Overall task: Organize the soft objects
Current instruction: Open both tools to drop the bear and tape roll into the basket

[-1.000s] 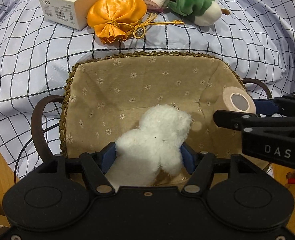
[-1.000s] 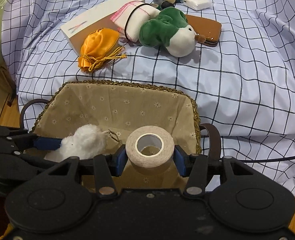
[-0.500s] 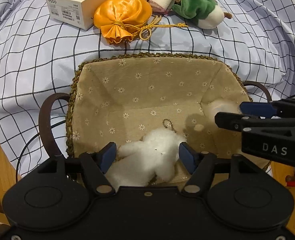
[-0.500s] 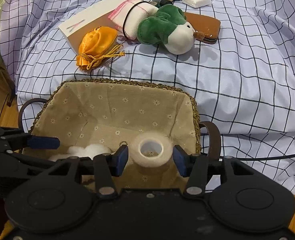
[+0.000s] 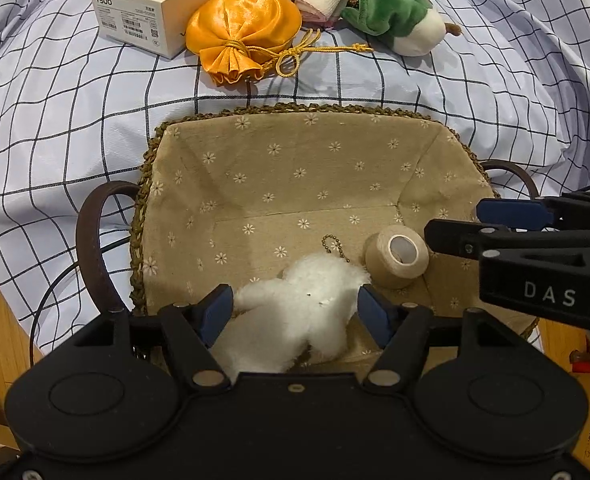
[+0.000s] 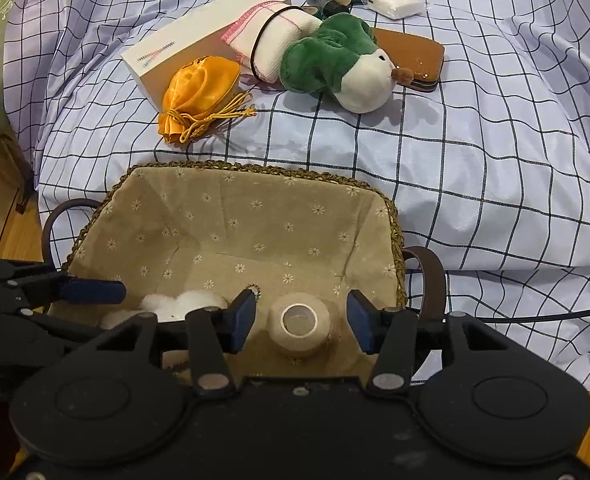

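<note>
Blue-and-white checked bedsheet (image 6: 475, 152) draped over what looks like a bed, bit of wooden floor at the edges, and a woven basket (image 5: 295, 110) with a daisy-print fabric liner sitting at the near edge of it.

Both tools hang just above the near side of the basket. Left tool (image 5: 295, 312) is spread wide and released — the fluffy white plush keychain (image 5: 295, 312) lies on the liner between its blue pads, touching neither as far as I can tell, its little ball chain trailing toward the far wall. Right tool (image 6: 301, 322) is released too, fingers apart, with the beige bandage roll (image 6: 299, 324) sitting on the basket floor in the gap, clear of both pads. In the left view the roll is just beside the plush, on its right.

So two things look dropped in and done. Left out on the sheet beyond the basket: the orange satin drawstring pouch (image 6: 199, 96), nearest the far rim, then the green-and-white plush (image 6: 335, 64) and a rolled white cloth (image 6: 279, 38) with an elastic band around it, leaning on a white box (image 6: 199, 40). My guess is those three soft ones go next; the box, the brown leather case (image 6: 415, 56) and the small bits at the back probably stay — not soft.
</note>
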{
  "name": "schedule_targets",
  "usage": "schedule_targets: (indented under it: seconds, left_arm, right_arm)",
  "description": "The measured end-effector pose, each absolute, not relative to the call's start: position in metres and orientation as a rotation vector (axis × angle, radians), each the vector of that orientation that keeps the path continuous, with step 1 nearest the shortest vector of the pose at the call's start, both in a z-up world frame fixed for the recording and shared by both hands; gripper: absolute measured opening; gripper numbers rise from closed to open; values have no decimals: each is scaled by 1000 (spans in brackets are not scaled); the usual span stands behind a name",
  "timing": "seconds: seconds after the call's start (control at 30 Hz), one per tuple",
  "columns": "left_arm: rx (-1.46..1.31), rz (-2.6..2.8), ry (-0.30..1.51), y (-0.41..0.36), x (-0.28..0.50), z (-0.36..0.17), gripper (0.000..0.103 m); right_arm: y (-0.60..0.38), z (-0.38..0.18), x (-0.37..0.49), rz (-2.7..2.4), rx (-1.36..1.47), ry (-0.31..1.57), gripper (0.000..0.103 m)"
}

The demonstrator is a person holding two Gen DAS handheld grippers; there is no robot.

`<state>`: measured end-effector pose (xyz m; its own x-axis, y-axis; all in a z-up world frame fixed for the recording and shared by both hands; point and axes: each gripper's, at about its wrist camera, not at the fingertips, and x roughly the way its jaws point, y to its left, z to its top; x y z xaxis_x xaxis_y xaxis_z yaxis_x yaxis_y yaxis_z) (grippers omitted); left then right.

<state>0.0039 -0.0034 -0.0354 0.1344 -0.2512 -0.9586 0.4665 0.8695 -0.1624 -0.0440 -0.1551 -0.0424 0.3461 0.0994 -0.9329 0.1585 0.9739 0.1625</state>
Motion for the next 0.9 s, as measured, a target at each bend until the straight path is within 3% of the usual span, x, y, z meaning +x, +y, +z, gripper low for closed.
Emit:
schedule_targets:
  seconds: [0.9]
  left_arm:
    - [212,-545,1289,-10,16,-19,65]
  right_arm:
    - [-173,-31,-34,-67,283,1179,52]
